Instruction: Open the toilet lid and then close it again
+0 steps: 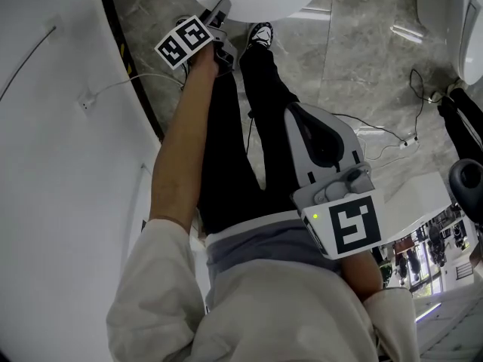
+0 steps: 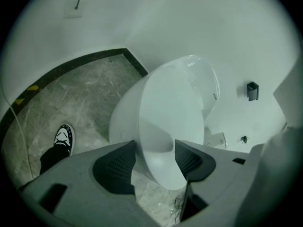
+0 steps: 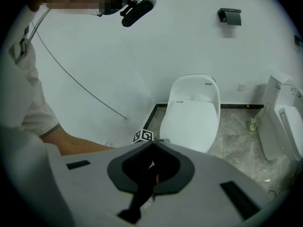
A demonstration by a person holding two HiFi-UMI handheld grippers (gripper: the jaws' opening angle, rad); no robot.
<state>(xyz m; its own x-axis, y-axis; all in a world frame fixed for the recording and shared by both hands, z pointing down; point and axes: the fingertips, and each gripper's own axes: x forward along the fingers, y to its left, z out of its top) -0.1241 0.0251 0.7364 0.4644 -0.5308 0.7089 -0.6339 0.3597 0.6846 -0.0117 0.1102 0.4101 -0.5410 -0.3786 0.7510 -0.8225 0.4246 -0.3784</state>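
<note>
two poses: left gripper point(image 2: 155, 144) outstretched, fingers point(image 2: 113, 171) open astride toilet lid point(image 2: 170, 108); right gripper point(image 3: 152, 144) near waist, fingers point(image 3: 177, 171) closed.

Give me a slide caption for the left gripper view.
Left gripper, jaws open, with the white toilet lid front edge between them; a sneaker at lower left.

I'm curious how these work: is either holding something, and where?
Apparently nothing: the left gripper, jaws open, straddles the toilet lid at its front edge; the right gripper is shut, empty.

2 toilets point(image 3: 191, 119) point(image 3: 284, 126) are counted, 2 grippers, namely left gripper point(image 2: 155, 150) and right gripper point(image 3: 151, 143), and 1 wall holder point(image 3: 229, 15).
</note>
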